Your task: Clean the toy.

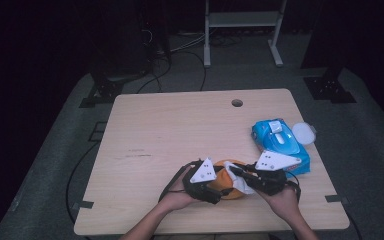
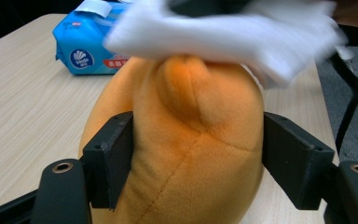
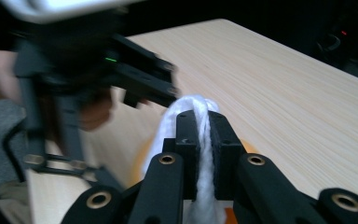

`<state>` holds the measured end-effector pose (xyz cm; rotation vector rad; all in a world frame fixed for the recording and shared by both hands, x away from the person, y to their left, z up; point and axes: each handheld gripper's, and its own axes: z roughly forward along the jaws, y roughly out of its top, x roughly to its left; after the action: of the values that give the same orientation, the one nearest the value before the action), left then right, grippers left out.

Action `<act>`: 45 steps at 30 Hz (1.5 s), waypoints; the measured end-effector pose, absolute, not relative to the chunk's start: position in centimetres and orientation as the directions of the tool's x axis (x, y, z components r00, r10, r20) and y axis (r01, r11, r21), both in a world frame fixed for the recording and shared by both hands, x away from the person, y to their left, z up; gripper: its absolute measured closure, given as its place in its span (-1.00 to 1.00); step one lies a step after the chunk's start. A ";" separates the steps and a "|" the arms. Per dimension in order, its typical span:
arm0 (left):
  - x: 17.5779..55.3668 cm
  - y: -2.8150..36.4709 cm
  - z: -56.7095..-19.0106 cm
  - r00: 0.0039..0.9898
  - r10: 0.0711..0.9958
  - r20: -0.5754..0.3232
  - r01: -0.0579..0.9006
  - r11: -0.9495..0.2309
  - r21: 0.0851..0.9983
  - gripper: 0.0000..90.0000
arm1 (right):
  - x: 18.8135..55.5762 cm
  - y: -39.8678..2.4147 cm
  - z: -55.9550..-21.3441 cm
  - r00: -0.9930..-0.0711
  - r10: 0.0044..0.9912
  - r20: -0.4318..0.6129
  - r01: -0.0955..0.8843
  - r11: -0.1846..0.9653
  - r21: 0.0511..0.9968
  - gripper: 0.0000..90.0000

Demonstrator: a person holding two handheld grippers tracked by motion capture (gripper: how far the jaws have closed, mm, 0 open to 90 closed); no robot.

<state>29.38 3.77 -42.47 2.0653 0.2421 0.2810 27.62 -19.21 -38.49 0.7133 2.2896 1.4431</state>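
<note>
Pressure matters here: with your left gripper (image 2: 198, 158) clamping the orange plush toy (image 2: 186, 140) and your right gripper (image 3: 204, 140) pinching the white wipe (image 3: 205, 186), rub gently.

High view: fixed above the near table (image 1: 180, 125) edge, facing forward and down, farthest off. Left gripper view: close, along its jaws clamping the orange plush (image 2: 191, 154); white wipe (image 2: 223, 32) just beyond. Right gripper view: close, along jaws pinching that wipe. All views share plush, wipe and tabletop.
</note>
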 end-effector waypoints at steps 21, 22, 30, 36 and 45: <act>29.7 4.8 -42.3 0.953 0.285 0.104 0.043 -0.467 0.883 -0.16 | 28.6 -21.5 -39.6 -0.776 0.631 0.012 0.281 0.329 0.902 0.85; 29.8 4.9 -42.2 0.951 0.293 0.097 0.052 -0.462 0.885 -0.15 | 29.0 -22.4 -40.1 -0.751 0.661 0.017 0.305 0.324 0.895 0.85; 30.4 5.3 -42.1 0.928 0.366 0.073 0.098 -0.428 0.899 -0.15 | 28.7 -21.9 -39.6 -0.781 0.619 0.088 0.319 0.274 0.907 0.85; 30.4 6.1 -41.1 0.880 0.458 0.126 0.087 -0.416 0.905 -0.13 | 28.4 -20.2 -39.3 -0.814 0.576 0.075 0.290 0.290 0.912 0.85; 29.8 4.5 -42.2 0.872 0.459 0.173 0.083 -0.486 0.870 -0.22 | 30.1 -21.3 -40.6 -0.766 0.623 0.160 0.382 0.240 0.893 0.85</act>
<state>29.82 4.54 -42.20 2.0478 0.3936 0.4764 30.11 -21.35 -40.64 0.9446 2.2833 1.5398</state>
